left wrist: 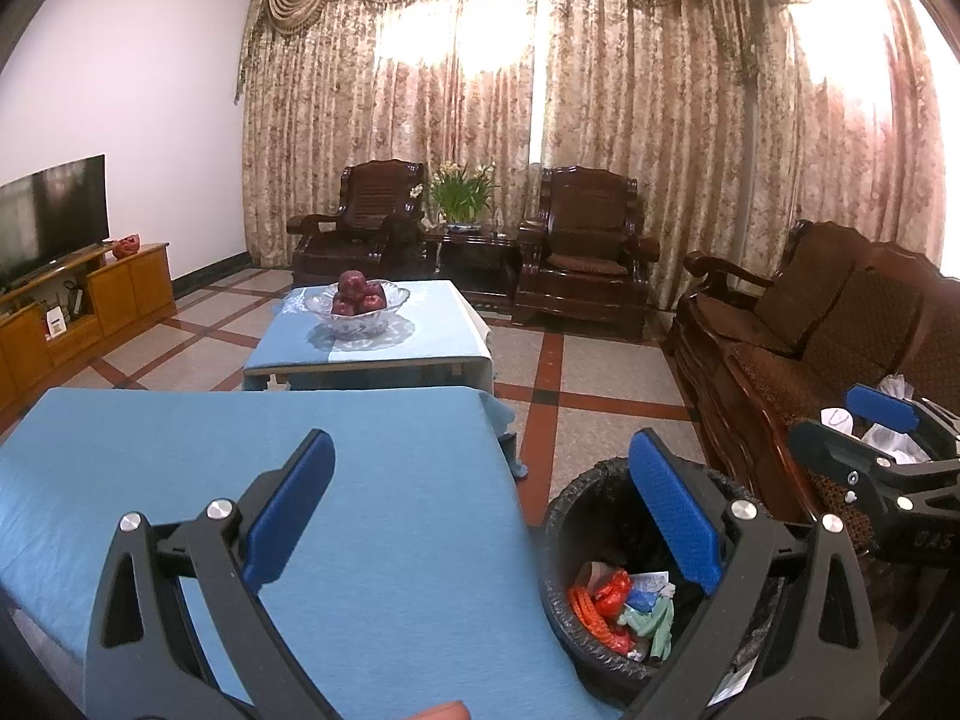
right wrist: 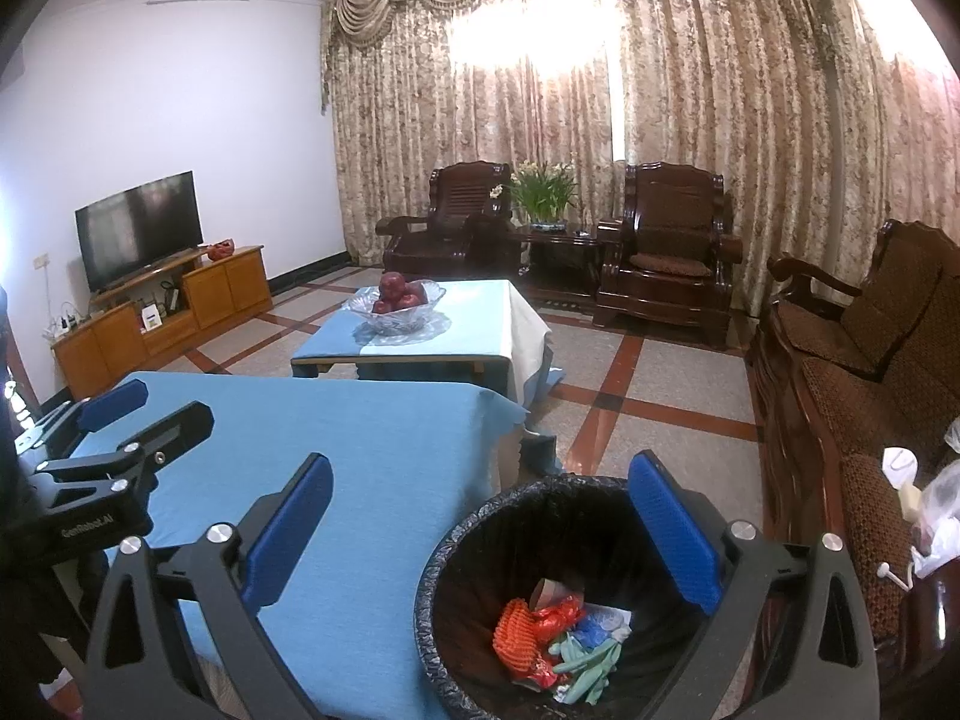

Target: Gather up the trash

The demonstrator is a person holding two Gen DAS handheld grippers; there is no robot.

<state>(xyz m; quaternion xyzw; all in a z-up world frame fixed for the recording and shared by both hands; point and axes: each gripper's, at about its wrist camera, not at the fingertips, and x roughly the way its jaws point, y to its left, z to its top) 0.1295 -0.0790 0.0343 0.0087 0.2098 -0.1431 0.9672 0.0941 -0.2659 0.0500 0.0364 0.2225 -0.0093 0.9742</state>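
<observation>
A black bag-lined trash bin (left wrist: pixel 561 501) (right wrist: pixel 447 540) stands on the floor beside the near blue-clothed table (left wrist: pixel 180 450) (right wrist: pixel 372 420). At its bottom lies trash (left wrist: pixel 624 606) (right wrist: pixel 558 636): an orange net, red wrappers, blue and pale green scraps. My left gripper (left wrist: pixel 480 450) is open and empty, one finger over the table and the other over the bin. My right gripper (right wrist: pixel 480 468) is likewise open and empty, its right finger over the bin. Each shows in the other's view, the right gripper (left wrist: pixel 870 432) near the sofa and the left gripper (right wrist: pixel 144 411) over the table's left side.
A second low table (left wrist: pixel 420 330) (right wrist: pixel 480 324) carries a glass bowl of apples (left wrist: pixel 357 300) (right wrist: pixel 396 300). A wooden sofa (left wrist: pixel 810 324) (right wrist: pixel 852 372) runs along the right with white plastic bags (right wrist: pixel 936 510) on it. Two armchairs stand by the curtains, and a TV cabinet (right wrist: pixel 168 312) is at left.
</observation>
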